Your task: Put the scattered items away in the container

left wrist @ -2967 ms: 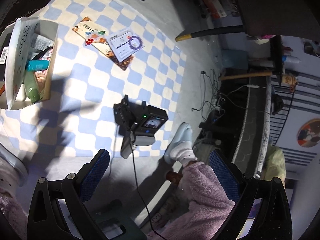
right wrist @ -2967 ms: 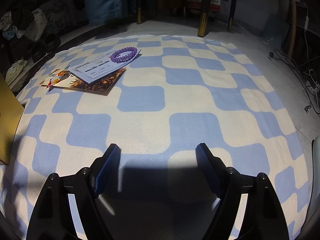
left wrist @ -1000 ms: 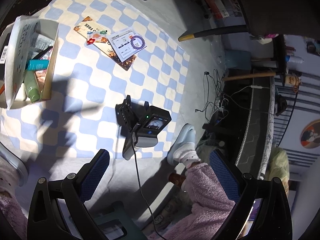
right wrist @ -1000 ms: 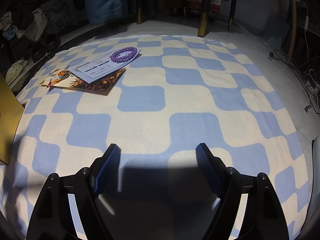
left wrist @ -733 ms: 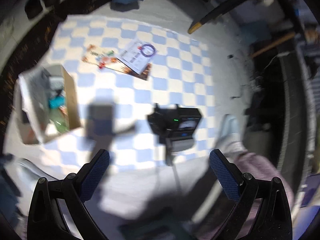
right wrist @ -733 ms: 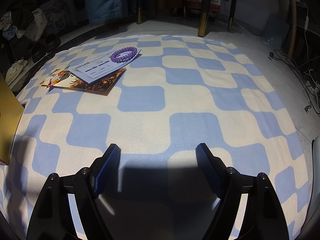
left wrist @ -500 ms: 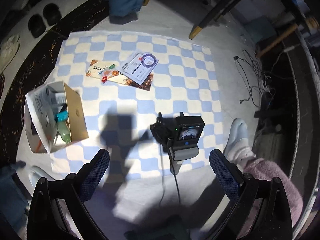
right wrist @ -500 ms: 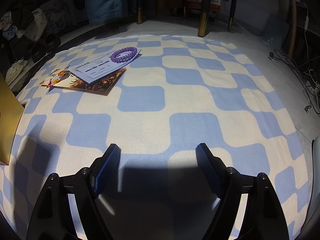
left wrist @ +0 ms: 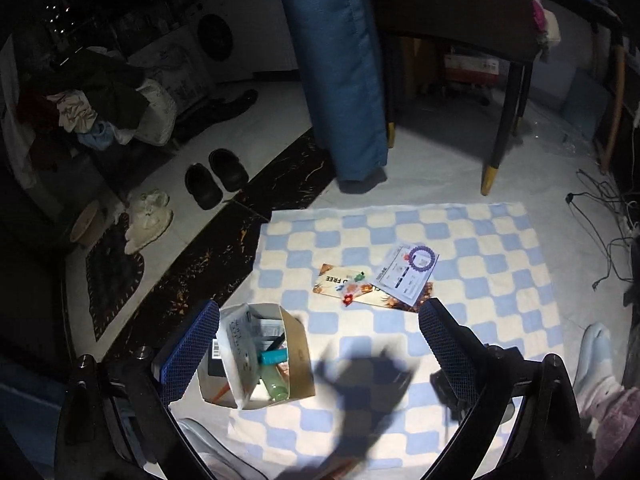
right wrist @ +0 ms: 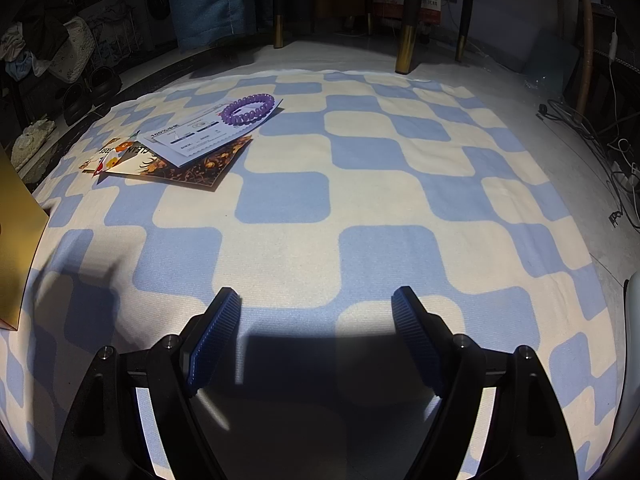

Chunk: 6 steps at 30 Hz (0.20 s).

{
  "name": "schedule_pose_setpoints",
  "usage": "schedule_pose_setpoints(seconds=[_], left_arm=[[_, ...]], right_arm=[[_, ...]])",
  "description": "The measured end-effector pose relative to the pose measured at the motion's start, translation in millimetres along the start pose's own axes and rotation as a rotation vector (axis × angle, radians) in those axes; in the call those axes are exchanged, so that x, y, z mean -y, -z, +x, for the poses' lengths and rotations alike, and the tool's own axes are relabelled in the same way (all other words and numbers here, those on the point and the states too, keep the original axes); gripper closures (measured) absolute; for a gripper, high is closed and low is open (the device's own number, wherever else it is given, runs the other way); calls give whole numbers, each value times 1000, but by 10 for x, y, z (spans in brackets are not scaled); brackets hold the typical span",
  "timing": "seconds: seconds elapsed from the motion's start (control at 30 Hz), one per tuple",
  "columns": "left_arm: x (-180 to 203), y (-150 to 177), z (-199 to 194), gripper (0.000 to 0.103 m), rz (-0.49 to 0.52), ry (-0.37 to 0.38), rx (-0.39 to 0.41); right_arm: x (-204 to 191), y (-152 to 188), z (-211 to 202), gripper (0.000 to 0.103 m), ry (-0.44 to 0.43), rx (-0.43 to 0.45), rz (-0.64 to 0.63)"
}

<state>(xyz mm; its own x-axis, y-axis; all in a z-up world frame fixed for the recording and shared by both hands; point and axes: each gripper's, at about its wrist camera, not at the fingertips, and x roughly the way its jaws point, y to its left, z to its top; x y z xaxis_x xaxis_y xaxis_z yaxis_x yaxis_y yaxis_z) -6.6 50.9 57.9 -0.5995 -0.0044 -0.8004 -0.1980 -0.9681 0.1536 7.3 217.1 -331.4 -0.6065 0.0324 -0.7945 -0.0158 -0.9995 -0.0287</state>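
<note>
A cardboard box [left wrist: 298, 364] stands on the blue-and-cream checkered mat [left wrist: 496, 276], holding a teal tube, a green bottle and other items. A purple coil hair tie [left wrist: 421, 256] lies on a white card [left wrist: 404, 278] over flat printed cards [left wrist: 340, 278]. My left gripper [left wrist: 318, 344] is open and empty, high above the mat. My right gripper [right wrist: 316, 330] is open and empty, resting low on the mat; the hair tie [right wrist: 248, 109], white card [right wrist: 208, 132] and printed cards [right wrist: 188, 164] lie far ahead to its left.
A blue cushion [left wrist: 344, 68] and gold-tipped chair legs [left wrist: 490, 176] stand beyond the mat. Shoes [left wrist: 214, 178] sit on the floor at left. Cables [left wrist: 600, 236] run at right. The box's wall [right wrist: 16, 232] shows at the right wrist view's left edge.
My left gripper has swung up and tilted forward, so the box now sits between its fingers and the room beyond shows. Its shadow moved across the mat. My right gripper has stayed still.
</note>
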Motion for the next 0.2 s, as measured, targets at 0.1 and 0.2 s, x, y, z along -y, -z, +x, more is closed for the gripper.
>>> schedule_pose_setpoints(seconds=[0.1, 0.2], left_arm=[[-93, 44, -49, 3, -44, 47, -16], [-129, 70, -35, 3, -49, 58, -40]], right_arm=[[-2, 0, 0, 23, 0, 0, 0], [-5, 0, 0, 23, 0, 0, 0]])
